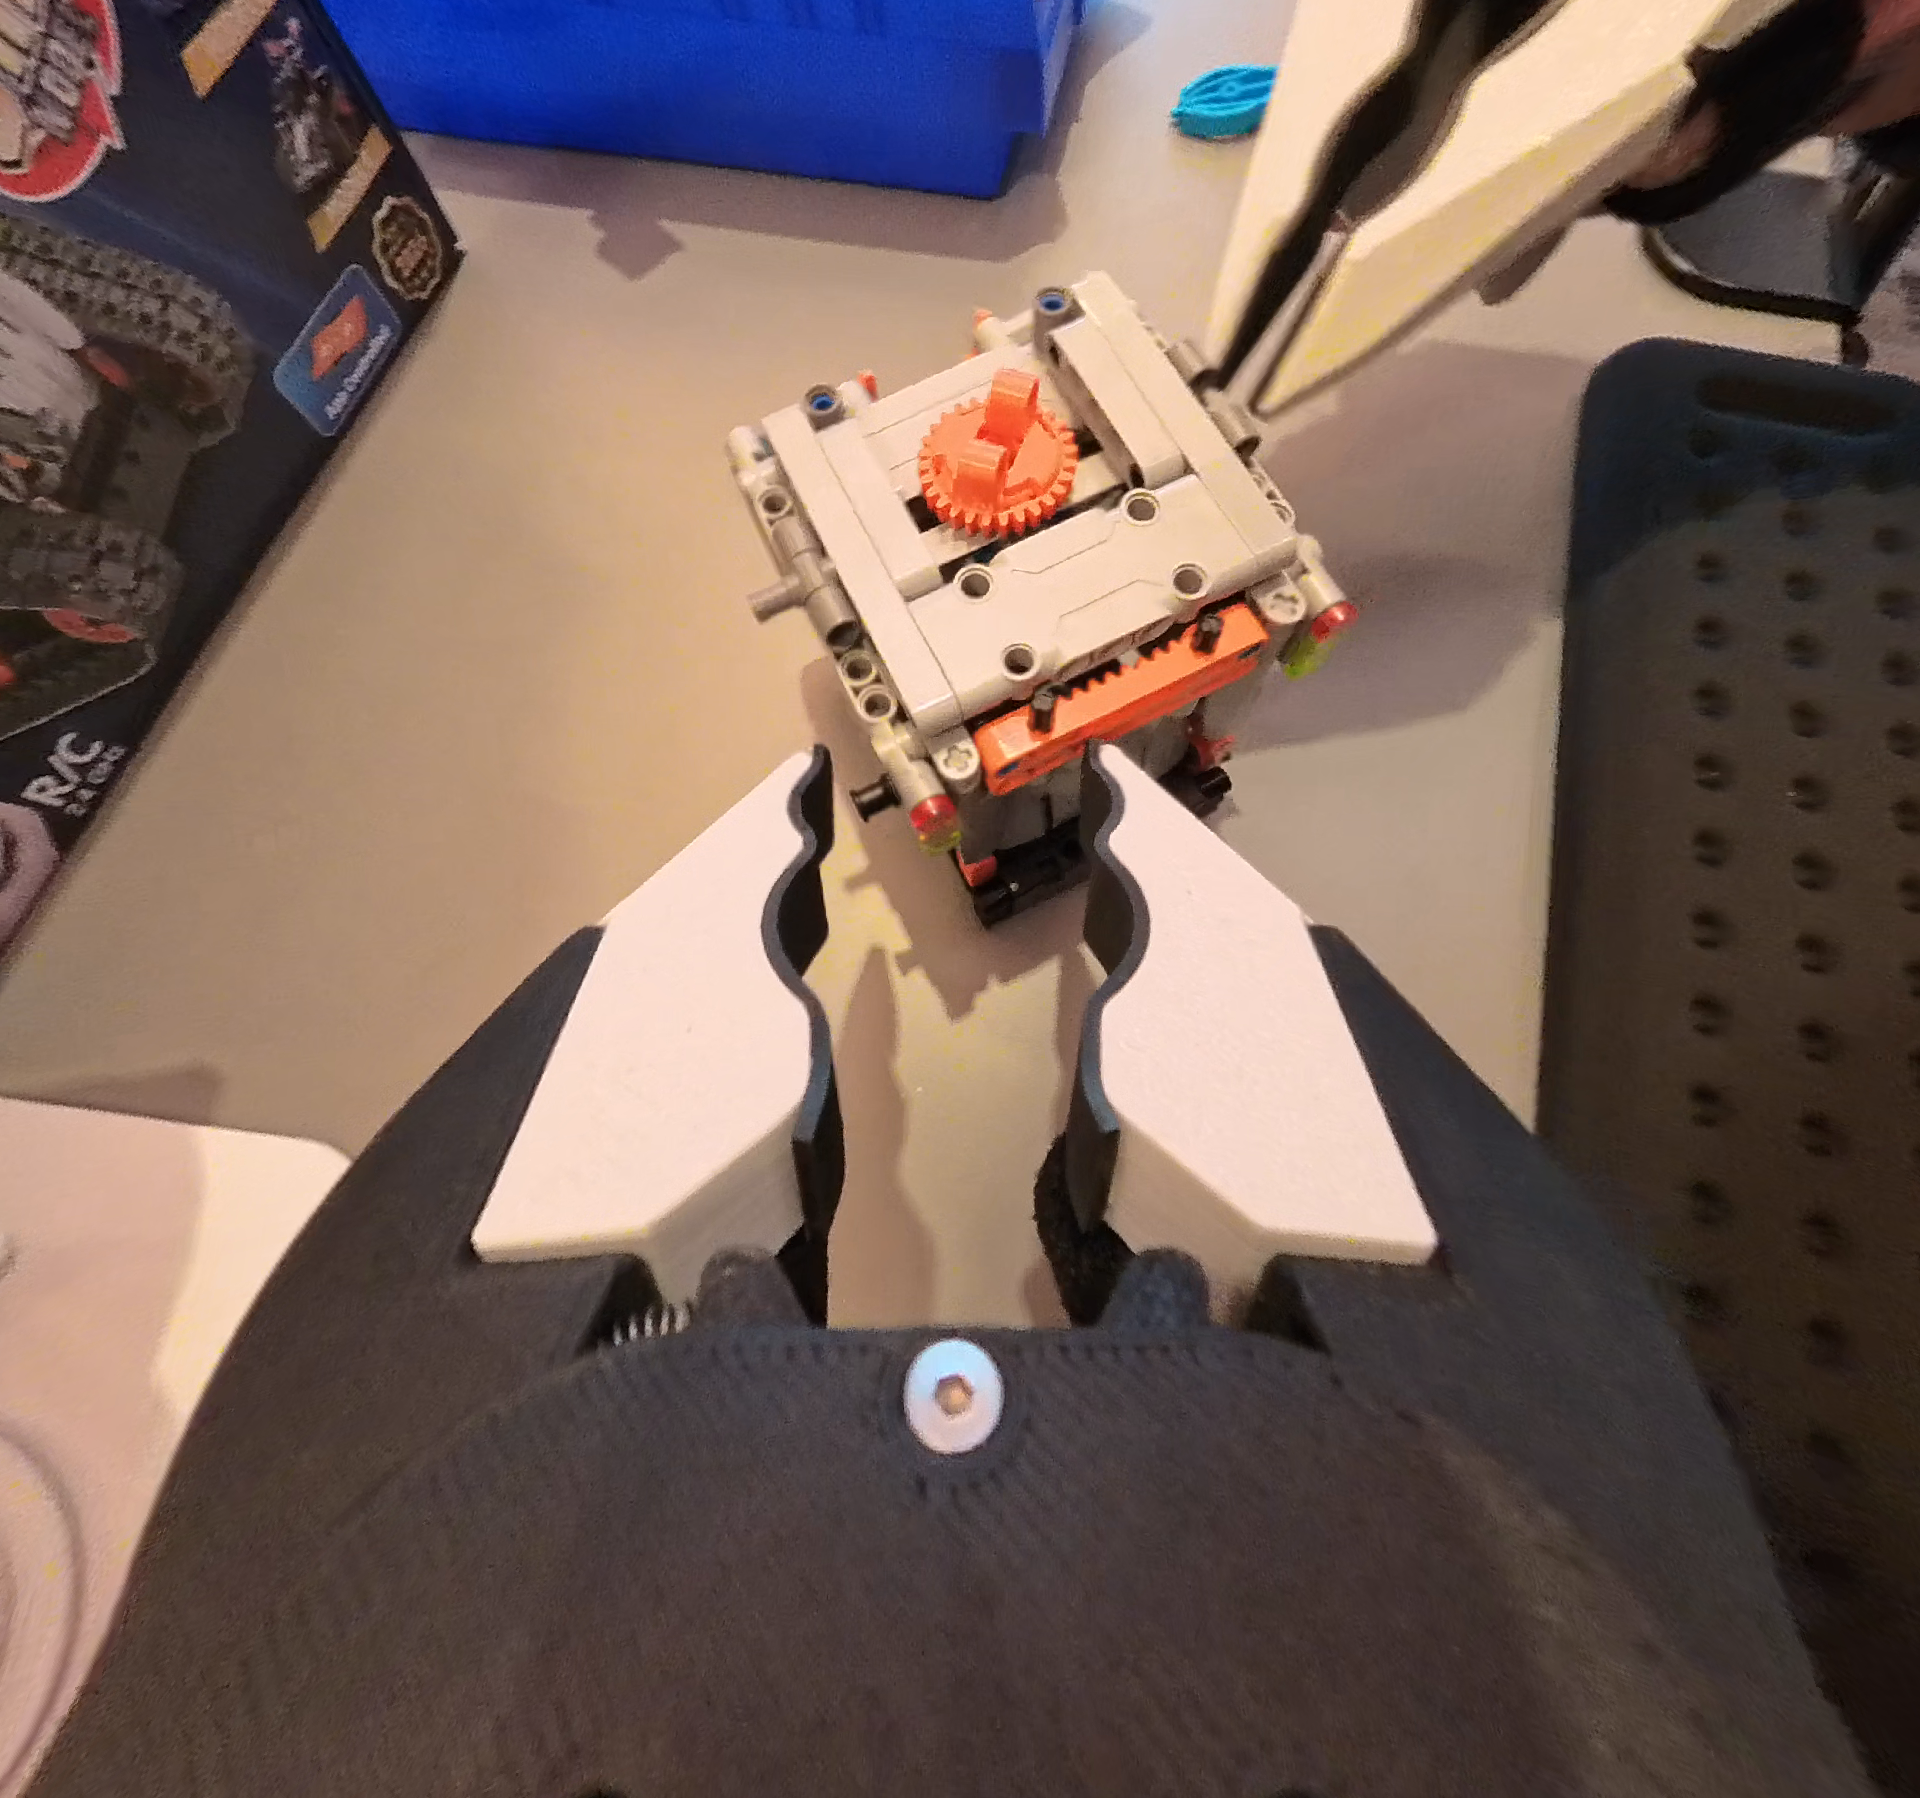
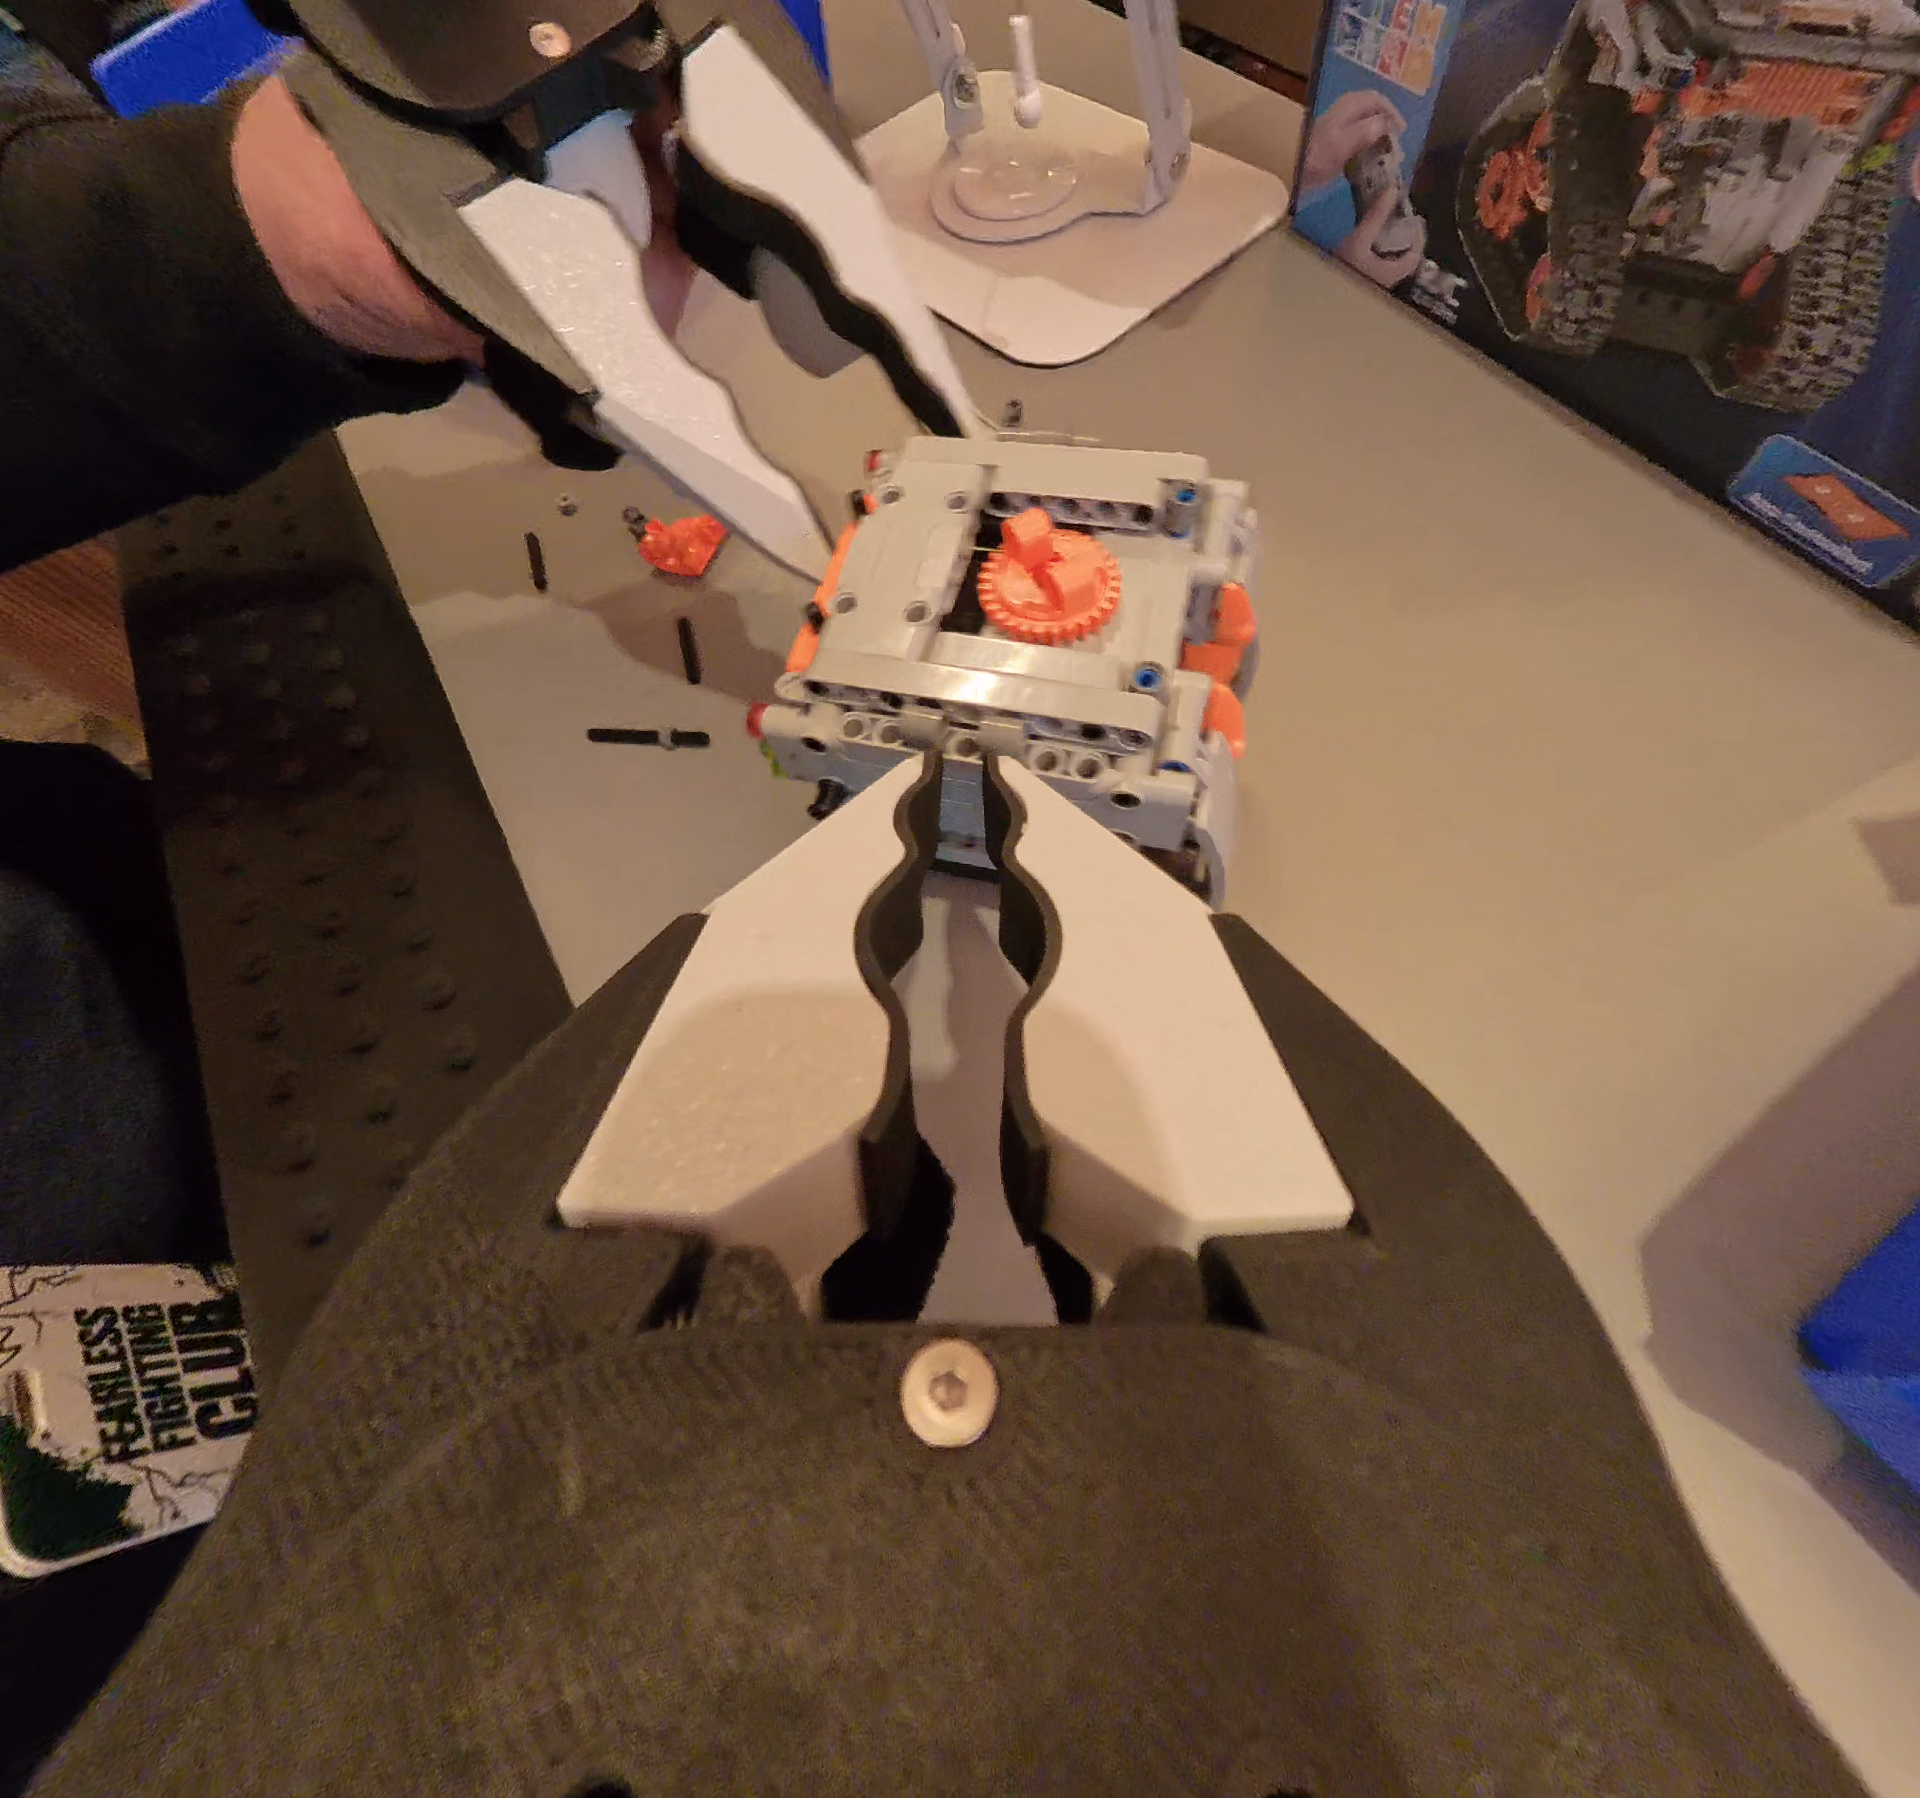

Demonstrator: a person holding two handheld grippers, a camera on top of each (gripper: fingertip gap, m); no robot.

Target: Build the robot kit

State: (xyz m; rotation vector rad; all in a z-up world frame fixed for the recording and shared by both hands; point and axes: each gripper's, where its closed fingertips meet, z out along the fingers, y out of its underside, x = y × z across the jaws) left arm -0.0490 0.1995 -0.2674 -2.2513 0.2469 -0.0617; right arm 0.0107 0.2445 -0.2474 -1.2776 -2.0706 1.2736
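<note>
Left hand-held gripper (image 1: 961, 782) gapes beside the brick model (image 1: 1023, 543); right hand-held gripper (image 2: 961, 772) pinches its side beam. Rigid, light, likely snaps apart.

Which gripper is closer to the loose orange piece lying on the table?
Left. The left gripper is just beside the orange piece; the right gripper is across the grey block model.

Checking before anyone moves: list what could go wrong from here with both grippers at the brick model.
1. The right gripper looks nearly shut on a thin part of the grey brick model; a pull could pop pieces off.
2. The left gripper is open at the orange rack; a nudge might tip the model.
3. Loose black pins lie beside it and could be swept away.
</note>
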